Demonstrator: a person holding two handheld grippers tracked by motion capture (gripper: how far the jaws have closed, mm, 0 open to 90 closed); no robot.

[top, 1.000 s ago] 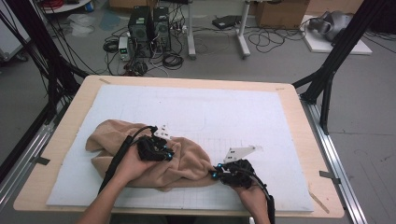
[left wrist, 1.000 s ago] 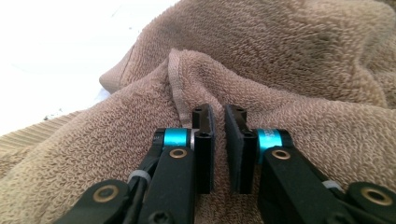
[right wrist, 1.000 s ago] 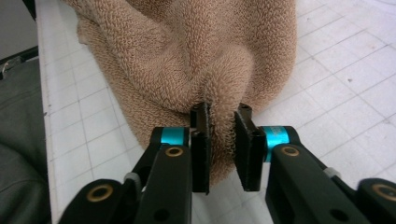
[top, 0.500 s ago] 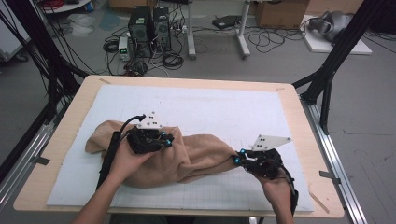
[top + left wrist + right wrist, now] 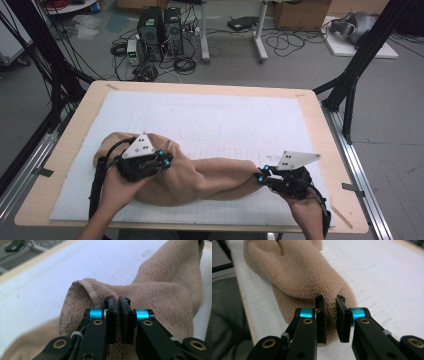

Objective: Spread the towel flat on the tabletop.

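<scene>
A tan terry towel [image 5: 200, 180] lies bunched on the white mat, stretched between my two grippers. My left gripper [image 5: 162, 161] grips its left part, with the jaws shut on a fold of towel [image 5: 100, 292] near the hemmed edge. My right gripper [image 5: 260, 177] holds the towel's right end at the mat's front right. In the right gripper view the jaws pinch a thick wad of towel [image 5: 299, 272] between the pads. The towel's middle twists into a rope between the two grips.
The white gridded mat [image 5: 240, 120] covers most of the wooden table [image 5: 320, 110]. Black frame poles [image 5: 350, 85] stand at the table's right and left corners. Computers and cables lie on the floor beyond the far edge.
Both hands have risen and drawn apart. The right gripper has moved right with the towel's end, and the towel is pulled longer and twisted between the grips.
</scene>
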